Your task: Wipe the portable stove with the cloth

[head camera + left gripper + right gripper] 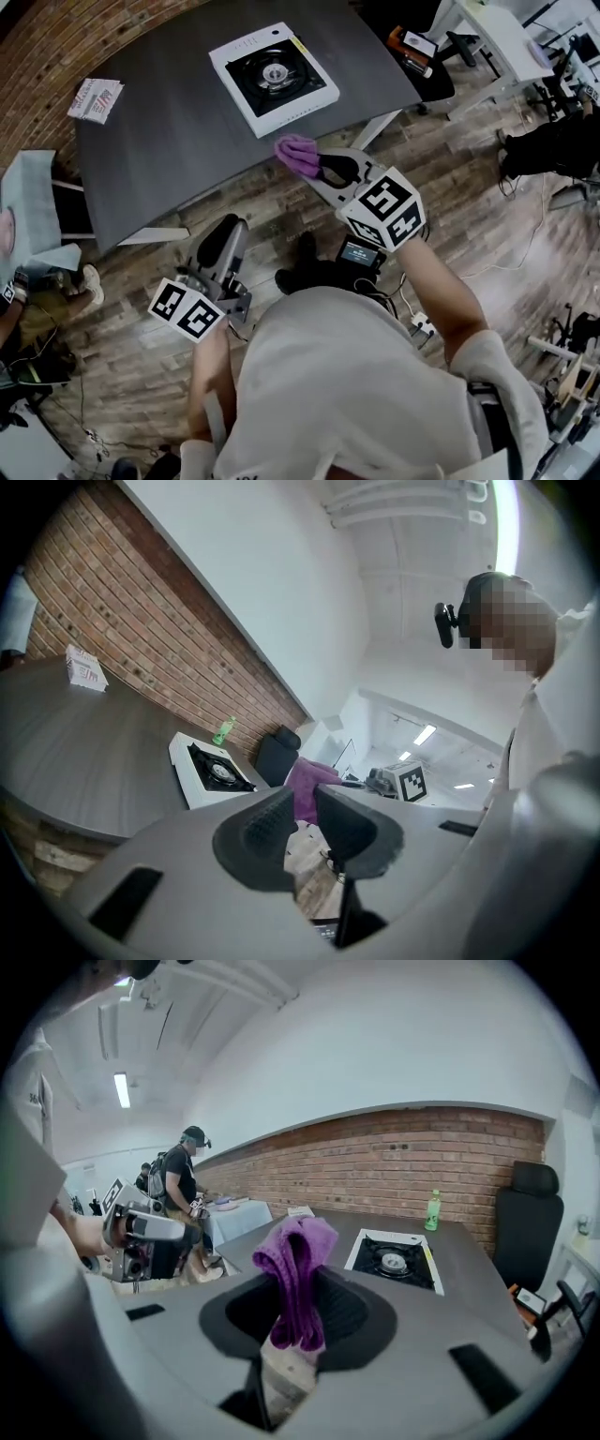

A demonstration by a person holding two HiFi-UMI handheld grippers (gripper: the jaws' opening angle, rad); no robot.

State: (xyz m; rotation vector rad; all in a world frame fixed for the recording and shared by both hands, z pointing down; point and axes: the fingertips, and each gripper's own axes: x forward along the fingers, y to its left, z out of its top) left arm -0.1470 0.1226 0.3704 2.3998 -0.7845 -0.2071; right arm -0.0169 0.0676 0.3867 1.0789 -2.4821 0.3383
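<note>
while the person stands just off the near edge of the dark grey table [159, 141], the right gripper [323, 169] is held out ahead with its jaws clamped on a purple cloth [296, 153]. the cloth is bunched up and pokes out past the jaw tips in a folded lump. from the head view it hangs right at the table's near edge, at about 6 o'clock from the portable stove [273, 77], close to it but not touching.

the stove is a white square unit with a black top and a round burner in the middle. it lies flat on the table, toward 1 o'clock on the tabletop. a small printed packet [95, 99] lies well apart from it, near the table's 10 o'clock corner. a green bottle [431, 1210] stands at the far side by the brick wall, with a black chair [532, 1204] at its 3 o'clock.

the left gripper [220, 246] hangs low over the wood floor, at about 7 o'clock from the right one and off the table. its jaws stand a little apart with nothing between them.
</note>
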